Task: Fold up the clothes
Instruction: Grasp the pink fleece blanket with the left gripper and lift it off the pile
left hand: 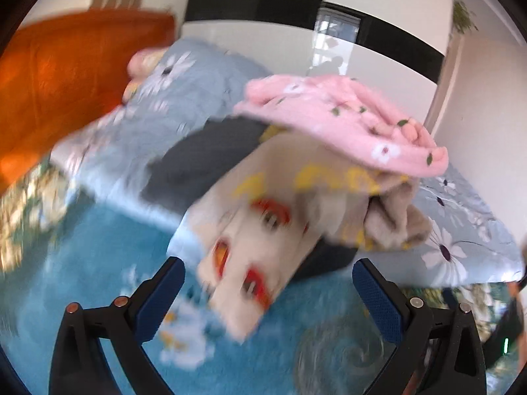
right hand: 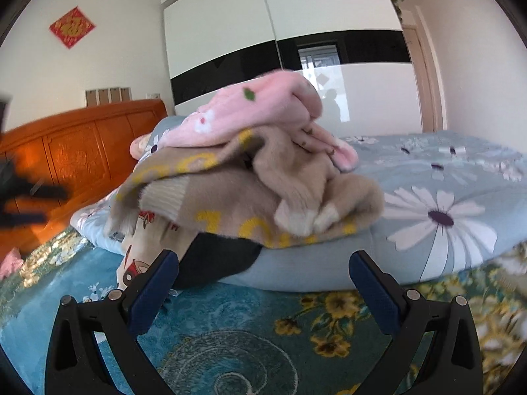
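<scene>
A pile of clothes lies on a folded blue-grey floral quilt (right hand: 438,227). On top is a pink floral garment (right hand: 263,112), also in the left wrist view (left hand: 346,118). Under it is a beige fuzzy garment with yellow letters (right hand: 263,197). A cream garment with red prints (left hand: 263,240) hangs over the quilt's edge, and a dark garment (right hand: 217,260) lies beneath. My left gripper (left hand: 268,299) is open just before the hanging cream cloth. My right gripper (right hand: 263,283) is open and empty in front of the pile.
The bed is covered by a teal sheet with yellow flowers (right hand: 329,322). An orange wooden headboard (right hand: 79,151) stands at the left. A white and black wardrobe (right hand: 296,49) is behind the bed. The left gripper shows blurred at the right view's left edge (right hand: 19,194).
</scene>
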A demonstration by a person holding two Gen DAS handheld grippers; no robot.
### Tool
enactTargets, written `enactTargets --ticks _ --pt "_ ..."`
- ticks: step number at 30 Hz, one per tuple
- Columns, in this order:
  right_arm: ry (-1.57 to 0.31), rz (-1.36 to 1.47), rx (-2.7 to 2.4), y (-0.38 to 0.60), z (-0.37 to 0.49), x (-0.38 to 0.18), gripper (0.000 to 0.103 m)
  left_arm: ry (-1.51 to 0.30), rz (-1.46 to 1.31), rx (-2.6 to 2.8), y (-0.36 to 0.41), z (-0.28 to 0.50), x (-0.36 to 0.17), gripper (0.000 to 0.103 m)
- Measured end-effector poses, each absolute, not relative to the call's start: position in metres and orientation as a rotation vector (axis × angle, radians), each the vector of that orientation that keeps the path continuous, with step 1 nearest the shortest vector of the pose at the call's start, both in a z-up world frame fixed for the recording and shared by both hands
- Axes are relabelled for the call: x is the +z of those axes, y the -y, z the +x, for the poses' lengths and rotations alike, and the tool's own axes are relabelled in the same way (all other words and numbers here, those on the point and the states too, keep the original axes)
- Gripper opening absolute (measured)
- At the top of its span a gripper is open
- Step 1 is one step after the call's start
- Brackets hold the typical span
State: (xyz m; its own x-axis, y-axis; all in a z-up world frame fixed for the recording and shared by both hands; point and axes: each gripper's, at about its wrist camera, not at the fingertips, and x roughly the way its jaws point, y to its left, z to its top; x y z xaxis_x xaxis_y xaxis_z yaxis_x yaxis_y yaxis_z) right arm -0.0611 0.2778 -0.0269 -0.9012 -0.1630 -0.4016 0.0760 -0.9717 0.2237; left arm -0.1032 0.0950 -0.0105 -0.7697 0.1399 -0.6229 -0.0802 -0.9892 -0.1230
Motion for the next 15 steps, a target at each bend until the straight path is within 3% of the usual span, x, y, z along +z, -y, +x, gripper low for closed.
enactTargets --ticks 8,13,15 --pt "0.500 0.779 -2.922 -0.318 -0.058 -0.038 0.103 -0.468 -0.809 2.791 -0.245 -0.179 0.017 0.103" --pt "0.543 0.795 -2.930 -0.329 -0.057 -0.039 0.103 -0.650 -0.766 2.738 -0.303 -0.195 0.018 0.102" --pt "0.550 0.803 -2.921 -0.330 -0.057 -0.040 0.103 -0.680 -0.795 2.722 -0.313 -0.202 0.017 0.087"
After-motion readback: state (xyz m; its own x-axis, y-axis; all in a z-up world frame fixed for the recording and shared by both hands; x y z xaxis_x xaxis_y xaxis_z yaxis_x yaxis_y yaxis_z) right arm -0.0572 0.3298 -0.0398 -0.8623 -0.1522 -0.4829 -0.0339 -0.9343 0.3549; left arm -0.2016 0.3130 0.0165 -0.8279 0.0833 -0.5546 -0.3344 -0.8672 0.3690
